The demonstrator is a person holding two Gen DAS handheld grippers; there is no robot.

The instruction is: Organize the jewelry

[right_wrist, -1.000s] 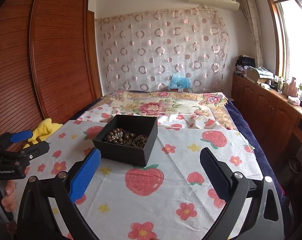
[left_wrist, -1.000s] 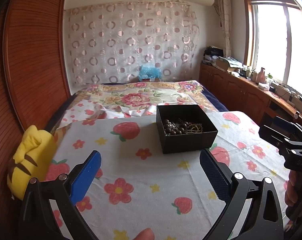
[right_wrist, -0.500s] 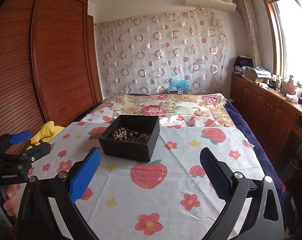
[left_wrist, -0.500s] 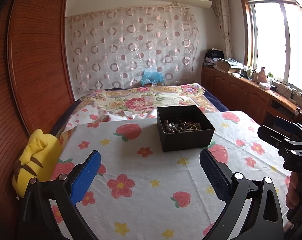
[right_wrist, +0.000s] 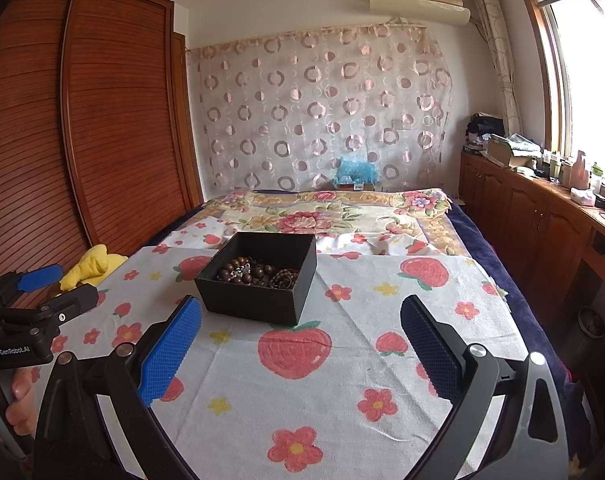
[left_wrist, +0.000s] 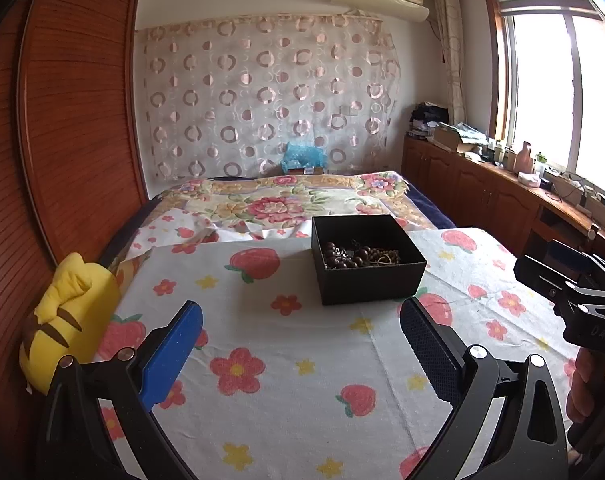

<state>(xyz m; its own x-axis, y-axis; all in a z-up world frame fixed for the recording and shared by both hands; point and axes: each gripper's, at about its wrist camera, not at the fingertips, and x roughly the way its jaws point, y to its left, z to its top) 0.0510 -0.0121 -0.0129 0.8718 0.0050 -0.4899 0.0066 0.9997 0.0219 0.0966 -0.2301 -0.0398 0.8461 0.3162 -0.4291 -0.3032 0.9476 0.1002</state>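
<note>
A black open box (left_wrist: pixel 368 276) stands on the strawberry-print cloth (left_wrist: pixel 286 360). It holds dark brown bead strings (left_wrist: pixel 344 256) and a gold chain (left_wrist: pixel 386 258). The box also shows in the right wrist view (right_wrist: pixel 258 300), with the beads (right_wrist: pixel 258 274) inside. My left gripper (left_wrist: pixel 300 344) is open and empty, short of the box. My right gripper (right_wrist: pixel 300 346) is open and empty, just right of and short of the box. Each gripper shows at the edge of the other's view: the right one (left_wrist: pixel 570 280) and the left one (right_wrist: pixel 42 288).
A yellow plush toy (left_wrist: pixel 68 320) lies at the cloth's left edge by the wooden wardrobe (left_wrist: pixel 62 140). A floral bed (left_wrist: pixel 286 200) lies beyond the box. A cluttered wooden counter (left_wrist: pixel 514 184) runs along the right under the window.
Both views have tilted up and drawn back a little from the box. Both grippers stay open and empty. The box has not moved.
</note>
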